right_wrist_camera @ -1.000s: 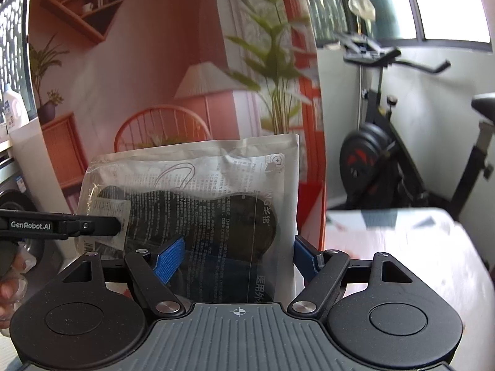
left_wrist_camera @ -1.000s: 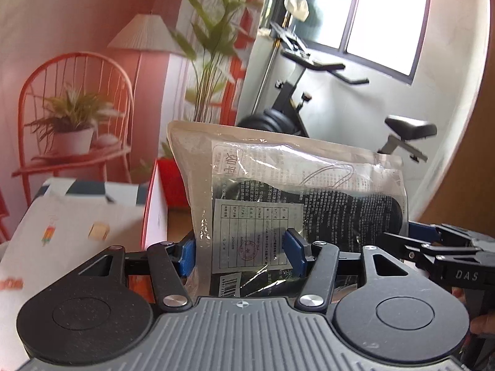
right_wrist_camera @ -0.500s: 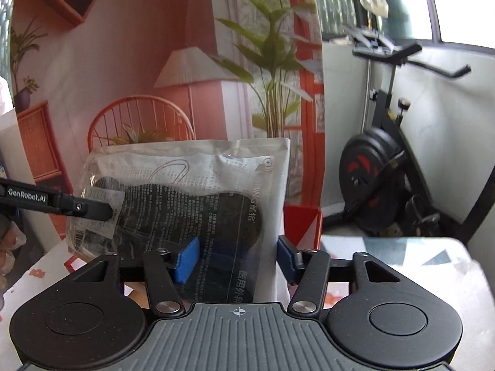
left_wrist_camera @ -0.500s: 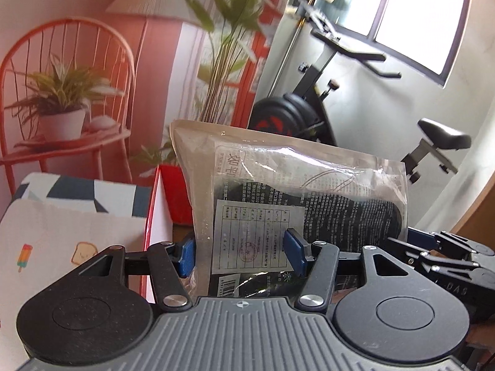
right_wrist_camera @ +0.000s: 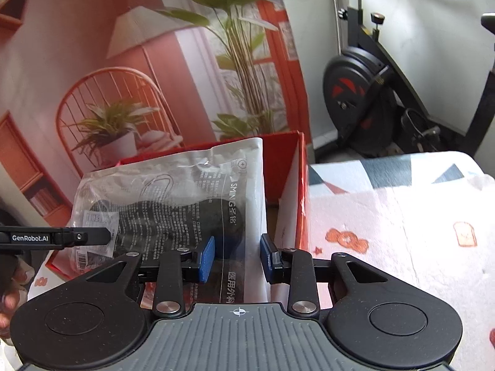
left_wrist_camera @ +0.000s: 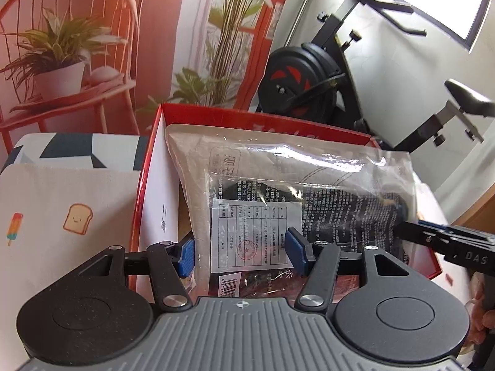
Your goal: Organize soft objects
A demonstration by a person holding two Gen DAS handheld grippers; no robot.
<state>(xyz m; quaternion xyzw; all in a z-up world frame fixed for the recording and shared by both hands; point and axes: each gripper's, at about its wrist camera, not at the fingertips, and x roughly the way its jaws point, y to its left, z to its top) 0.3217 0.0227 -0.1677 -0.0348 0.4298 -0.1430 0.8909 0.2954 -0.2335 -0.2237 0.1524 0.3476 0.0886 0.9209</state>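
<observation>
A clear plastic packet [left_wrist_camera: 297, 185] with dark soft contents and a white label hangs between both grippers, over an open red box [left_wrist_camera: 148, 167]. My left gripper [left_wrist_camera: 241, 253] is shut on the packet's left end. My right gripper [right_wrist_camera: 238, 256] is shut on its right end; the packet [right_wrist_camera: 173, 204] shows there too, in front of the red box [right_wrist_camera: 290, 160]. Each gripper shows in the other's view: the right gripper [left_wrist_camera: 433, 235], the left gripper [right_wrist_camera: 77, 236].
The box stands on a table with a white printed cloth [left_wrist_camera: 62, 204], which also shows in the right wrist view [right_wrist_camera: 402, 222]. Behind are a backdrop with a painted chair and plants [left_wrist_camera: 62, 46] and an exercise bike [right_wrist_camera: 371, 92].
Both grippers have lowered with the packet, from up in the air to just over the open red box, which has come into view.
</observation>
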